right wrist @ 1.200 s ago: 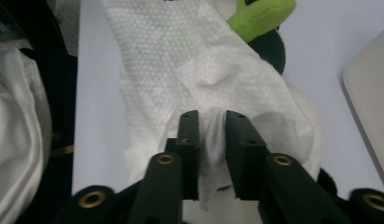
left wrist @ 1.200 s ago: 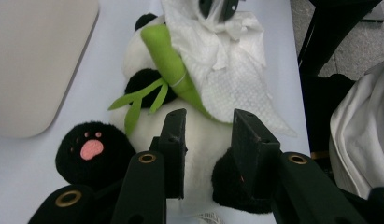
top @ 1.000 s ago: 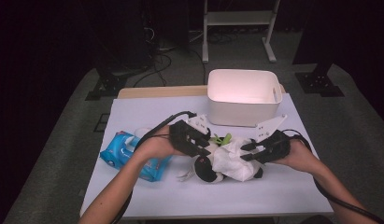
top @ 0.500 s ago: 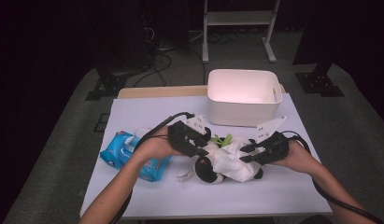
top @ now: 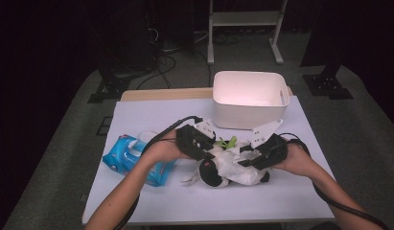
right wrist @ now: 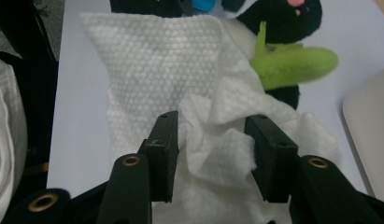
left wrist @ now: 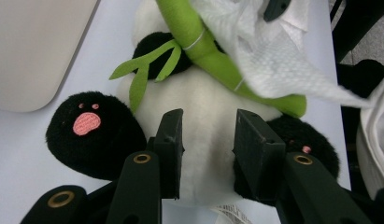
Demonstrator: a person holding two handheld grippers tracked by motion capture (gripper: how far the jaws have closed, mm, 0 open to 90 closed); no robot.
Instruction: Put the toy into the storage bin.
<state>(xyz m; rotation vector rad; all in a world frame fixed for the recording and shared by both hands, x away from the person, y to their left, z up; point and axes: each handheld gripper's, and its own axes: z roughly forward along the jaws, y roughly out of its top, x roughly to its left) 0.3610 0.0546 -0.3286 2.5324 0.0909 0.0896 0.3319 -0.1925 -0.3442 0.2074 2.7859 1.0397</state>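
Your panda plush toy [top: 214, 173] lies on the table [top: 137, 115] before the storage bin [top: 249, 99], which stands at the far edge. A wet wipe [top: 237, 165] lies over the panda's right part. The pack of wipes [top: 132, 158] lies to the panda's left, near it.

Left gripper [left wrist: 206, 140] over a plush panda [left wrist: 206, 107] lying on the white table [left wrist: 35, 158], black jaws astride its white belly, pads close against the fur. Black paw with pink pad [left wrist: 89, 133] at left. Green bamboo stalk [left wrist: 213, 56] across the chest, partly under a white wipe [left wrist: 269, 56]. Pale bin wall [left wrist: 35, 46] upper left.
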